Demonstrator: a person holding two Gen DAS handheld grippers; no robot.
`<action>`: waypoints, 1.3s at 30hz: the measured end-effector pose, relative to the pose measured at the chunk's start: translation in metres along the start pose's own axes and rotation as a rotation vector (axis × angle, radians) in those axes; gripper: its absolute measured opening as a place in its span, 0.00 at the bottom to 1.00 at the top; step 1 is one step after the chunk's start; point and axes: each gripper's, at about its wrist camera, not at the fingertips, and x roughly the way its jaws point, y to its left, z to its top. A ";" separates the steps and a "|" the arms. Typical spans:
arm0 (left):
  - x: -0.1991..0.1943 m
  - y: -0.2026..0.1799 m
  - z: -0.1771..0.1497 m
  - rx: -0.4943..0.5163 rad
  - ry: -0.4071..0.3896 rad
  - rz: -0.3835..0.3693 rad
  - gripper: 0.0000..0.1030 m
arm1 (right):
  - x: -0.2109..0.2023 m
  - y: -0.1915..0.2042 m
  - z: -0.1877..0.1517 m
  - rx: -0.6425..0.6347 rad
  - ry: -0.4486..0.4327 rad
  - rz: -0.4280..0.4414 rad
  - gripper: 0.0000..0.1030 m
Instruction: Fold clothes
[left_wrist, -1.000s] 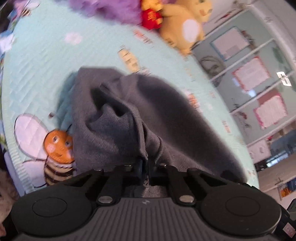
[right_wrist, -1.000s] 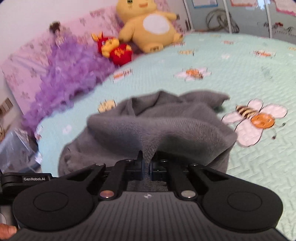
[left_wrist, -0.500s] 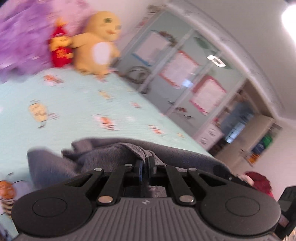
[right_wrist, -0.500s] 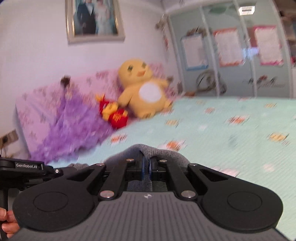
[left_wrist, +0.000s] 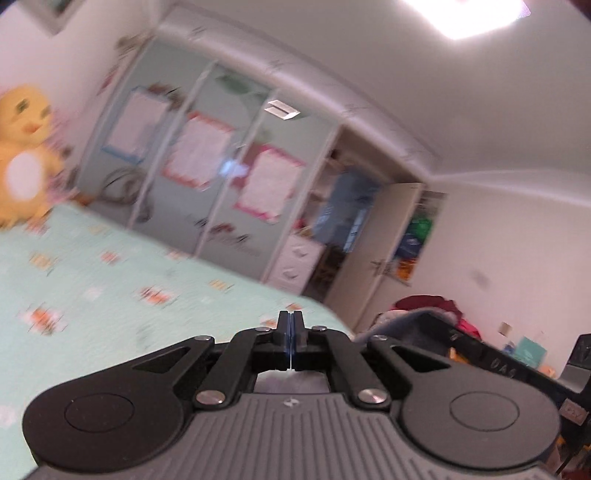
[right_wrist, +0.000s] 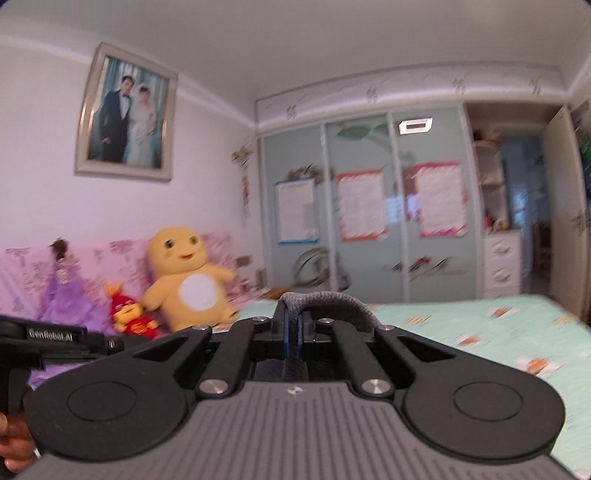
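Left gripper (left_wrist: 291, 321) had its jaws pressed flat together, and a patch of the grey garment (left_wrist: 291, 382) showed in the gap just beneath them, so it appeared to be pinching a thin edge of cloth that hung out of view below. It pointed level across the bed (left_wrist: 92, 288) towards the wardrobe (left_wrist: 207, 166), in a blurred and tilted view. Right gripper (right_wrist: 293, 317) was clamped on a thicker fold of the same garment (right_wrist: 332, 301), which arched over the top of its jaws and fell away to the right, above the bed. The yellow plush toy (right_wrist: 184, 280) sat well beyond it against the wall. Judging by this, the step in hand was lifting the garment clear of the bed to open it out before a fold. Doing it well would have meant keeping both pinches firm, holding the two grippers at the same height, and drawing them apart until the edge between them ran taut and the cloth hung without twist. Only then should it have been lowered so that the hanging end met the bed first and the rest lay flat. The thin hold on the left seemed the likelier one to slip. Compared with a second earlier, both cameras had swung up from looking down on the garment bunched on the bedspread to looking level at the room. The cloth had left the bed and dropped almost wholly below view, while both grips had stayed closed.
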 end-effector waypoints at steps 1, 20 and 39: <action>0.009 -0.008 0.002 0.010 0.012 -0.010 0.00 | -0.003 -0.005 0.004 -0.005 -0.005 -0.015 0.03; 0.101 0.030 -0.243 -0.157 0.597 0.068 0.28 | 0.009 -0.155 -0.169 0.189 0.323 -0.341 0.07; 0.122 -0.013 -0.355 -0.520 0.695 0.020 0.59 | -0.135 -0.166 -0.236 0.156 0.387 -0.355 0.73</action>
